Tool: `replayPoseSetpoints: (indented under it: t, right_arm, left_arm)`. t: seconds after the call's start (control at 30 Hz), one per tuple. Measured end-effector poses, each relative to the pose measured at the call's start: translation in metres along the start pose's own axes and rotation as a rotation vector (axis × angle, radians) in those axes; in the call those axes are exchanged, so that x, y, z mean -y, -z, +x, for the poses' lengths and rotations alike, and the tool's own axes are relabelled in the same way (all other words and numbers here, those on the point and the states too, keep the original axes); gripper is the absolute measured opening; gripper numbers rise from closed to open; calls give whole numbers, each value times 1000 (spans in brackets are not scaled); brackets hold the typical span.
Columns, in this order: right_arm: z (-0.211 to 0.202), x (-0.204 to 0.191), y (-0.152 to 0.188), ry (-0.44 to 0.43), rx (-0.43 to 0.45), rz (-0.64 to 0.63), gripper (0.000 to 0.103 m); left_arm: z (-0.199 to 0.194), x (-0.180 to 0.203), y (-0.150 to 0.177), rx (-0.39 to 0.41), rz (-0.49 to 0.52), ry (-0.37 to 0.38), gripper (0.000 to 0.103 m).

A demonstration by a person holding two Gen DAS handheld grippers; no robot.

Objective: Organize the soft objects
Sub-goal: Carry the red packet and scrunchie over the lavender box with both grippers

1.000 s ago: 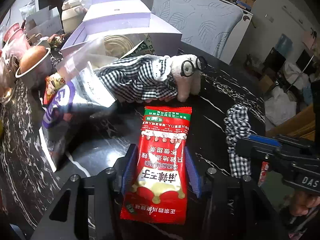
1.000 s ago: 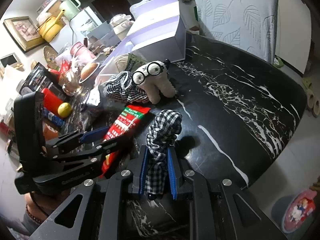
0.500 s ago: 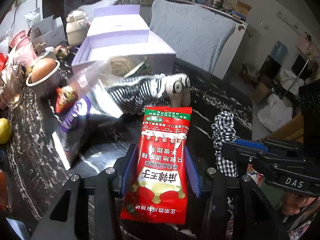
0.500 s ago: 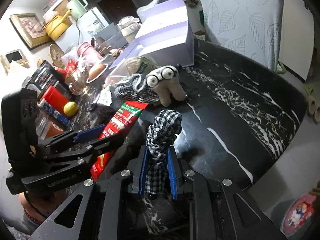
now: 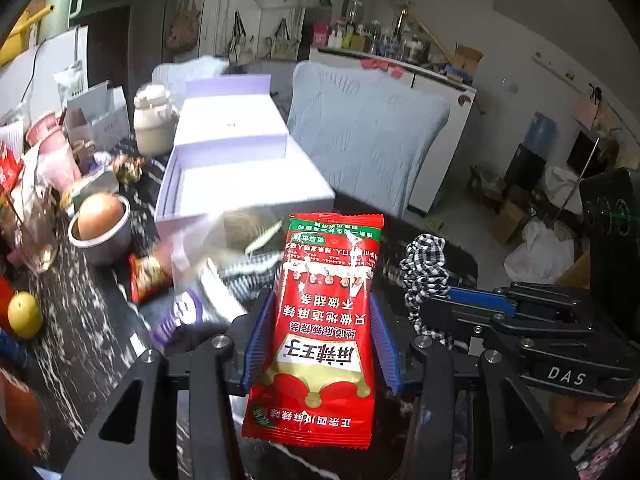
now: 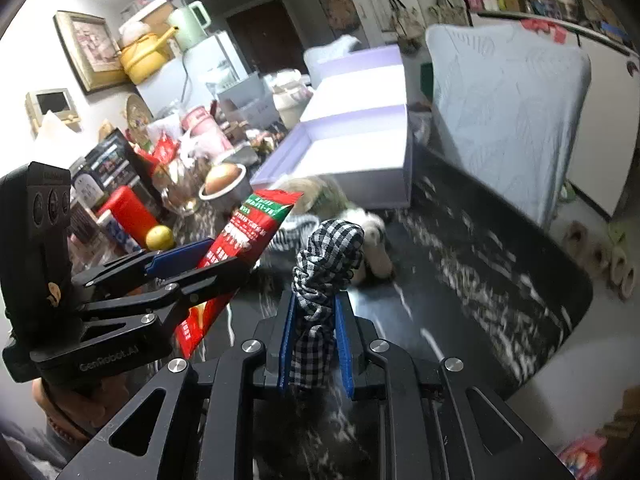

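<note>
A black marble table (image 6: 500, 240) with white veins fills the foreground — a chair (image 6: 508, 120) in a pale leaf-print cover stands behind it. A framed picture (image 6: 90, 50) hangs on the white wall (image 6: 36, 60); a dark door (image 6: 264, 36) sits beyond.

A black white-veined marble tabletop (image 6: 472, 248) is carrying an open lavender box (image 6: 352, 152). A plush toy (image 6: 372, 248), a yellow fruit (image 5: 25, 314) and a metal bowl (image 5: 102, 236) are lying on it too.
</note>
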State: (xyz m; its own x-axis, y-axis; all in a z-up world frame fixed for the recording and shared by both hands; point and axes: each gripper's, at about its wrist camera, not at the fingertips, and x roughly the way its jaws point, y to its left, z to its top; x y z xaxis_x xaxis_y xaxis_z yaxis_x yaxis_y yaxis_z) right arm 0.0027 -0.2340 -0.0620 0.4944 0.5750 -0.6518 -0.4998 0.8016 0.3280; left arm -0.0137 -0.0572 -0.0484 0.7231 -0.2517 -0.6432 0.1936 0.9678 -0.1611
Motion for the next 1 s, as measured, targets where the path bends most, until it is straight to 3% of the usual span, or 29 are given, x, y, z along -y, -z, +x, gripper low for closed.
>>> replayPoseSetpoints:
  t: [0.5, 1.0]
  right_arm:
    - [6, -6, -75, -20, 110, -96, 19]
    - [58, 6, -161, -28, 171, -145, 19]
  left_arm:
    - [-7, -10, -71, 156, 31, -11, 47]
    - [42, -35, -150, 254, 94, -39, 47]
